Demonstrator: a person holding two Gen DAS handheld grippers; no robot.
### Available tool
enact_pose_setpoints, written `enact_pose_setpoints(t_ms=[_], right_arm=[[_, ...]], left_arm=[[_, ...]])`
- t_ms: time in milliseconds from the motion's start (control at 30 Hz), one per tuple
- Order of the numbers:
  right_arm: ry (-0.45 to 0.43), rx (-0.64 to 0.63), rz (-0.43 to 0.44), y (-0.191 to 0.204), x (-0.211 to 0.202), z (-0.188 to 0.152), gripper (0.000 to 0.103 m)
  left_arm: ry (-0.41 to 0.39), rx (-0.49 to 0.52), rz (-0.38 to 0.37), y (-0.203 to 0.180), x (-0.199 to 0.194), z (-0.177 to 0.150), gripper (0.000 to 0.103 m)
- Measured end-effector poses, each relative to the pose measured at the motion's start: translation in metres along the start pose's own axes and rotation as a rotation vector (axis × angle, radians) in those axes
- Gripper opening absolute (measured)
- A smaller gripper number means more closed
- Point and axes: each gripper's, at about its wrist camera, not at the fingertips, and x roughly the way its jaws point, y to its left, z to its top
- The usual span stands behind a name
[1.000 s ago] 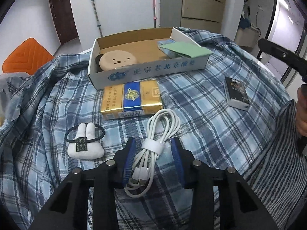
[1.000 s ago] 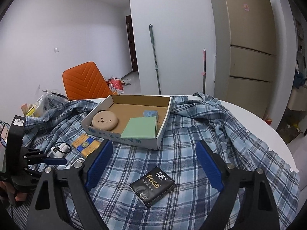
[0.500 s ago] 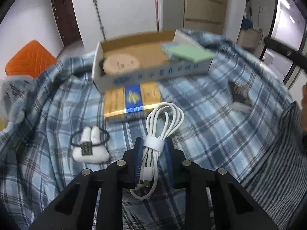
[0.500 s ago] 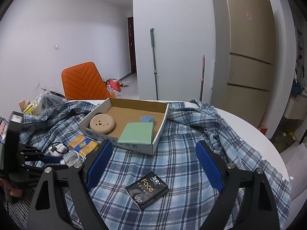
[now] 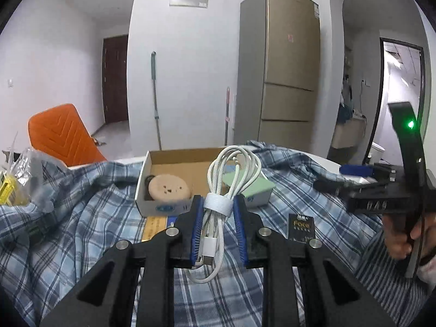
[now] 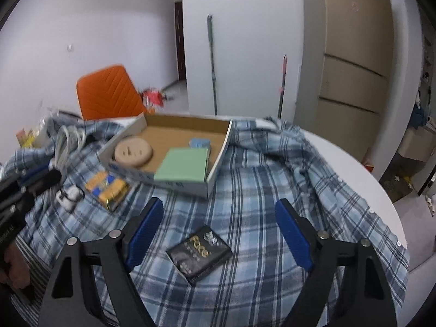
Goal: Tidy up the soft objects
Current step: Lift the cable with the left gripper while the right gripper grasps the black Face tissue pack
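At left of the right wrist view, one orange chair (image 6: 109,92). Centre frame, one cardboard box (image 6: 169,158) holding one round tan cushion (image 6: 133,154), one green pad (image 6: 182,164). Lower centre, one black packet (image 6: 199,253) between right gripper (image 6: 218,231) fingers, spread wide. Left wrist view, centre: left gripper (image 5: 219,218) clamped on one white cable (image 5: 218,204), lifted off the plaid cloth (image 5: 81,204).

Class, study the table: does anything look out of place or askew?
Yes: a plaid shirt lies rumpled across the table as a cover, and the cardboard box sits askew on it. Nothing looks spilled or damaged.
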Motion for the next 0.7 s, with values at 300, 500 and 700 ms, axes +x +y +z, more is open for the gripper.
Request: enact_pose_setpoints(t_ms=[300,500,700], right_arm=[[0.17,0.047,0.109,-0.011,0.035,-0.007,0.073],[0.282,0.075,0.167,-0.019,0.062,-0.004,0.064],[0.374,0.034,0.252,-0.013,0.069,-0.015,0.063]], left_arm=[[0.011,0.019,0.029,0.0,0.009,-0.018,0.024],[-0.029,0.038,0.034,-0.004,0.001,-0.02,0.024],[-0.026,0.032,0.034,-0.002,0.001,-0.02,0.024]])
